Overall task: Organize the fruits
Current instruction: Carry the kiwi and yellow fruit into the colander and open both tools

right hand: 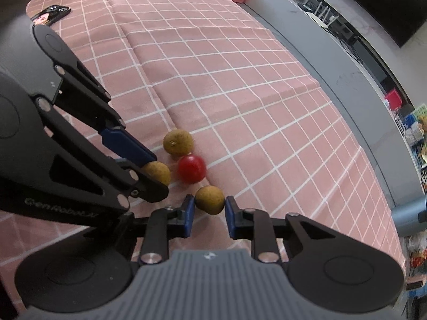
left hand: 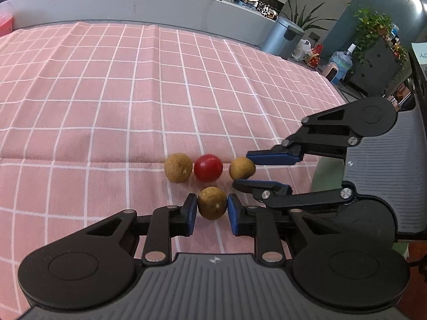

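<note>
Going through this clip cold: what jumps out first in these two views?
The lone red tomato among three brown longans on the pink checked tablecloth. Each claw brackets a longan: the left claw around the nearest longan, the right claw around another longan. The two claws meet almost at right angles, tips close together.

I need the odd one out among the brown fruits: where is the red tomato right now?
The red tomato lies on the pink checked cloth, mid-frame in the left wrist view, between two brown fruits and just beyond the one between the left tool.
</note>
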Available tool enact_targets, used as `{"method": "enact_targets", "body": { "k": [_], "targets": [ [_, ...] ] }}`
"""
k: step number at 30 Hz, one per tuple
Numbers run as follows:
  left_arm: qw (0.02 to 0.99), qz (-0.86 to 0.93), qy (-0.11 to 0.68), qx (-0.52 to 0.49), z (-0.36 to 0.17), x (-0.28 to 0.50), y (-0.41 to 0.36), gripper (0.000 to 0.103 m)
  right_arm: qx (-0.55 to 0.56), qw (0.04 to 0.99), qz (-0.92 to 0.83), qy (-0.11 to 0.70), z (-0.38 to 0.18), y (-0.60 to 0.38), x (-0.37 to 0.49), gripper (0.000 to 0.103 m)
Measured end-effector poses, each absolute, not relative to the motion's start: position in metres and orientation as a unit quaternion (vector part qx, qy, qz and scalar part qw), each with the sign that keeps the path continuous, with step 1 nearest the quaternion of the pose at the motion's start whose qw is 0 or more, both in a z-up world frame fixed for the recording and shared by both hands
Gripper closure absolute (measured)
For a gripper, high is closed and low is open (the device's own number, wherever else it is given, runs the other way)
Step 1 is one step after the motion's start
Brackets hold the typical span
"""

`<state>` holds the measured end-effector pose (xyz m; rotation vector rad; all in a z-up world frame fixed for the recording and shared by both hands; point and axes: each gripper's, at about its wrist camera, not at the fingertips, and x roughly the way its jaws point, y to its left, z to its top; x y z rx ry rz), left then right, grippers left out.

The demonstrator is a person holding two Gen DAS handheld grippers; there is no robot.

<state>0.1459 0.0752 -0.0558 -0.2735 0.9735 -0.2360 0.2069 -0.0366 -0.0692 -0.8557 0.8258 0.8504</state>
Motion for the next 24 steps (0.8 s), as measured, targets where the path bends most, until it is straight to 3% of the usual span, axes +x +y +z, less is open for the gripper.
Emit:
{"method": "enact_targets", "body": {
  "k": [8, 24],
  "targets": [
    [0.878, -0.104, 0.449, -0.129, -0.037, 0.126, 0.074, 0.076, -0.355, 0.772, 0.370, 0.376, -0.045, -0.052, 0.179, 0.083],
    [0.888, -0.157, 0.414, -0.121, 0.003, 0.100, 0.033, 0.076, -0.168, 0.866, 0.281, 0.378, 0.005, -0.144, 0.133, 0.083]
  ]
}}
